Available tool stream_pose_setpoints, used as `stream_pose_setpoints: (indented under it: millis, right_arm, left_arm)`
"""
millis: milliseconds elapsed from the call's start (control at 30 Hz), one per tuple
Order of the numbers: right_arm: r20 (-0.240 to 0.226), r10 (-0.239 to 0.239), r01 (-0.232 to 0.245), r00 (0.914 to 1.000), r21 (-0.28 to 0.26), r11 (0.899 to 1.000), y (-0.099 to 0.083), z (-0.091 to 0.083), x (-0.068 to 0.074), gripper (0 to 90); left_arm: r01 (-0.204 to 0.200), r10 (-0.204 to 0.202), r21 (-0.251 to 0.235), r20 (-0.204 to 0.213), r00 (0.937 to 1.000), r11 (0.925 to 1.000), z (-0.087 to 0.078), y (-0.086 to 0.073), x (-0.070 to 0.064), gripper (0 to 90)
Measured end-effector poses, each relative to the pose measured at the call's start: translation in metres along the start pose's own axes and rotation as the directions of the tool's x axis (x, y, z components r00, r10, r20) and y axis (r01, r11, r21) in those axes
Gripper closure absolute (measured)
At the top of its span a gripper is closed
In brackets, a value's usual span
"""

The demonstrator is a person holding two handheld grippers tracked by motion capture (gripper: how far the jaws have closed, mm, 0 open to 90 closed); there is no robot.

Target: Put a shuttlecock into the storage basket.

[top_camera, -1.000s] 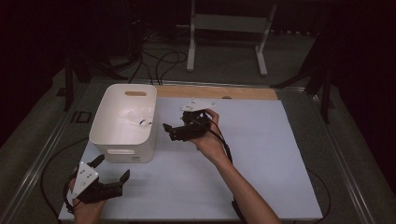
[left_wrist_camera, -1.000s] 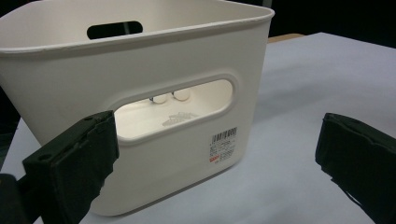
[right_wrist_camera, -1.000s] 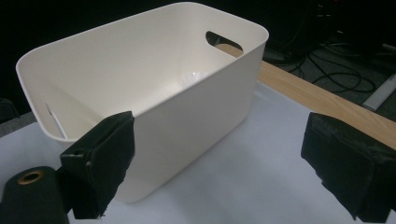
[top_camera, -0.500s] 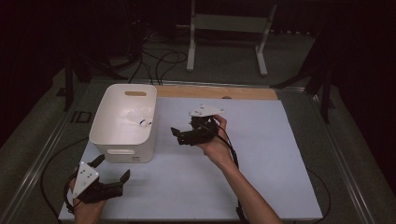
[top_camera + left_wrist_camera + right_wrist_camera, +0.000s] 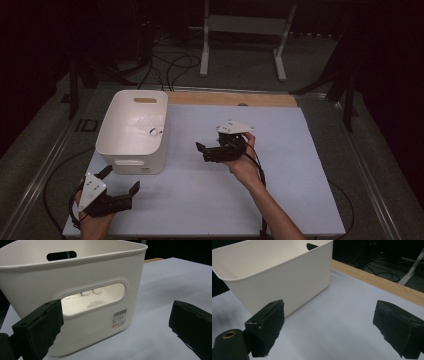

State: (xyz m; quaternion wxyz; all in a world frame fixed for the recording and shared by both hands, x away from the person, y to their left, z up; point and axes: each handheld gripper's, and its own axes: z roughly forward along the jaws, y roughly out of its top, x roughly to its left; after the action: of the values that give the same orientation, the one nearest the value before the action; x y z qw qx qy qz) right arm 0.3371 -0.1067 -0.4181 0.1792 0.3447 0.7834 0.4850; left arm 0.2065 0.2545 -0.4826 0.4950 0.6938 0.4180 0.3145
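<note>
White plastic bin (image 5: 131,150) stands at the table's (image 5: 300,200) left, glossy, slot handles in its walls, a barcode label low on the near wall. Left gripper (image 5: 121,190) near it, jaws spread, empty; right gripper (image 5: 202,151) beside it, likewise.

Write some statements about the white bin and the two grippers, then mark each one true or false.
1. The right gripper is open, with nothing between its jaws. True.
2. The white bin lies tipped on its side. False: it stands upright on the table.
3. Small items lie inside the bin. True.
4. The left gripper is clamped on the bin's handle slot. False: it is open and apart from the bin.
5. The right gripper is inside the bin. False: it is beside the bin, over the table.
</note>
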Motion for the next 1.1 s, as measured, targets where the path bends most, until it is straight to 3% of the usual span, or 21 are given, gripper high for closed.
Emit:
stream_pose_setpoints:
  millis: [467, 700, 1100]
  right_arm:
    - [0.026, 0.018, -0.017, 0.9995, -0.014, 1.0, -0.016, -0.021, -0.01, 9.9]
    - [0.054, 0.022, -0.022, 0.9983, -0.007, 1.0, -0.028, -0.03, -0.015, 9.9]
    - [0.09, 0.052, -0.046, 0.9946, -0.061, 0.997, -0.049, -0.053, -0.029, 10.0]
  left_arm:
    - [0.012, -0.012, -0.003, -0.007, 0.9999, 0.9999, 0.001, 0.001, 0.001, 0.0]
    - [0.037, -0.037, -0.003, 0.003, 0.9993, 0.9993, 0.002, 0.002, 0.003, 0.0]
    - [0.063, -0.063, -0.013, -0.007, 0.998, 0.9979, 0.006, 0.006, 0.006, 0.0]
